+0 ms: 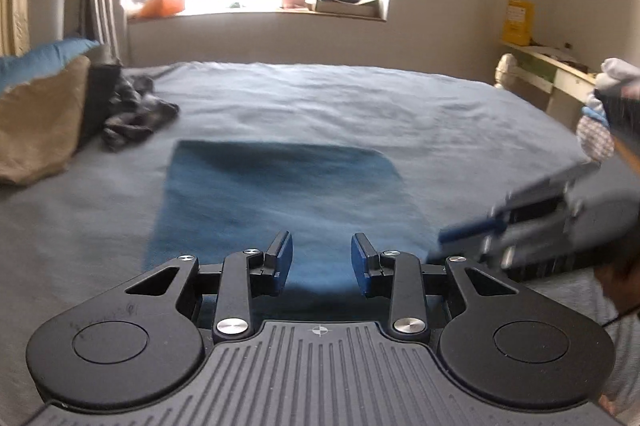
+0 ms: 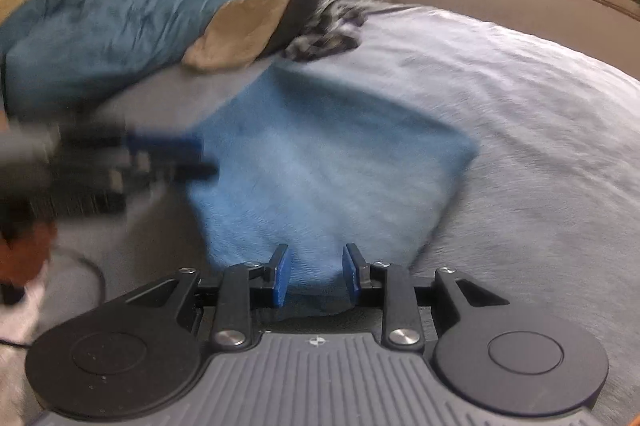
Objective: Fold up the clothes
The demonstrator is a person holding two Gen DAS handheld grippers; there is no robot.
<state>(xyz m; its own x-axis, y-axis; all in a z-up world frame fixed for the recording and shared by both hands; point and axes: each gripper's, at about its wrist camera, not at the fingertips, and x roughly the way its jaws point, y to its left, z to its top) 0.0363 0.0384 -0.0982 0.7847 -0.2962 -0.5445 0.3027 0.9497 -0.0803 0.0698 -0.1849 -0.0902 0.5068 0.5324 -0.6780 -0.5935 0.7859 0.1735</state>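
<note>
Blue cloth [image 1: 276,201] lies flat on the bed [image 1: 360,97], already a neat rectangle with squared edges, so at least one fold looks done. Step in hand, by my read: between folds, both tools just off the cloth's near edge.

Left hand-held gripper [image 1: 322,264]: released, clear gap between its blue pads, nothing in it; the cloth's near edge sits right under and ahead of the tips. Right hand-held gripper [image 2: 315,276]: also released, pads apart; the cloth's near corner lies between and below the fingers, but the pads don't press on it. In the left view the right tool shows blurred at the right edge, just beside the cloth's near right corner.

Next move, likely: pinch the near edge or corners with both and carry them over to the far edge, keeping the layers aligned. Thick soft fabric; it may slip or bunch if only the top layer is caught.

Dark crumpled clothes [image 1: 136,113] wait by the pillows [image 1: 36,129], well apart from the cloth.
</note>
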